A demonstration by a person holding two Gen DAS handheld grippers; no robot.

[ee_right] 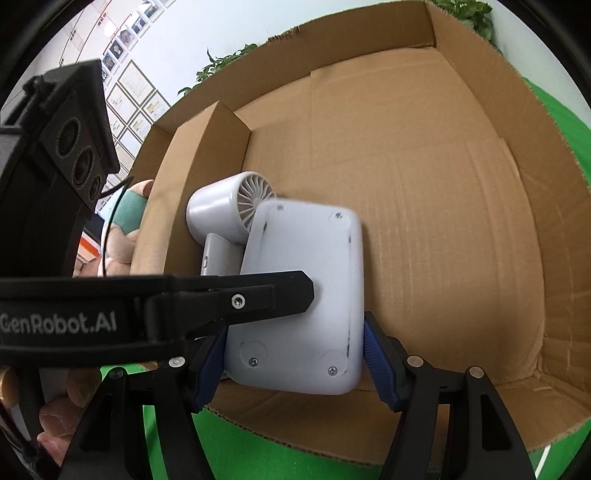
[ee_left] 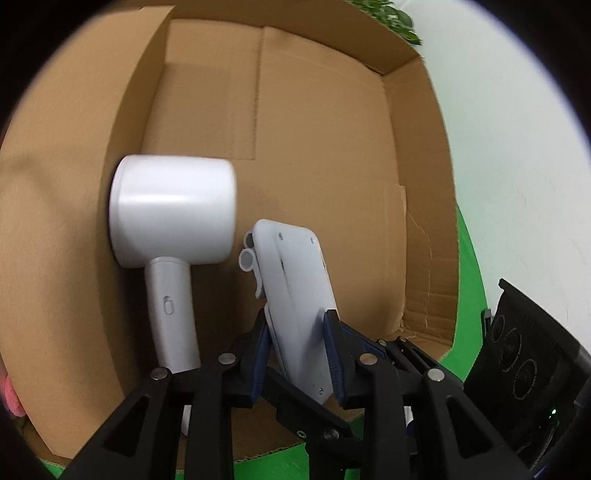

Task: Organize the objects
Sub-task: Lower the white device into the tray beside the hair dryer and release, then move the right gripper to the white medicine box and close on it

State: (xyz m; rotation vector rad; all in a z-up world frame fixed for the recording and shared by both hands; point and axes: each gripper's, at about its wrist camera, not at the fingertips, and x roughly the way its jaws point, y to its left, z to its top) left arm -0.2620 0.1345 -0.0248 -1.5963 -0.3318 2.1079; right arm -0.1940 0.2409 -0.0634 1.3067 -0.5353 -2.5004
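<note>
1. Box (ee_right: 424,155), brown cardboard, open top, fills both views. It sits on a green surface (ee_right: 236,439), white wall behind, leafy plant (ee_right: 467,14) past the far rim. Framed sheets (ee_right: 142,107) hang on the wall off to one side.

2. Hair dryer (ee_left: 173,218), white, already lying inside the box by the side wall, head toward the far end and handle running back toward the grippers. Right wrist view shows its vent grille facing up and out.

3. White device (ee_right: 299,295), flat w/ rounded corners and screws in its underside, held just above the box floor, beside the dryer. Long axis runs away from the grippers toward the far wall. Whether it touches the dryer, can't tell.

4. Right gripper (ee_right: 295,365) pinches the device across its width, blue pads on both long edges, near end.

5. Left gripper (ee_left: 295,354) clamps the same device by its thin dimension, jaws nearly together on it; in the right wrist view its black finger (ee_right: 266,295) lies across the device's face.

6. Both hands equally close, both committed. My read: next move is straight down, set it flat alongside the dryer handle, then let go. Plenty of bare floor to the right if it needs shifting.

7. Pink and green soft toy (ee_right: 127,221) sits outside the box wall, partly hidden.
</note>
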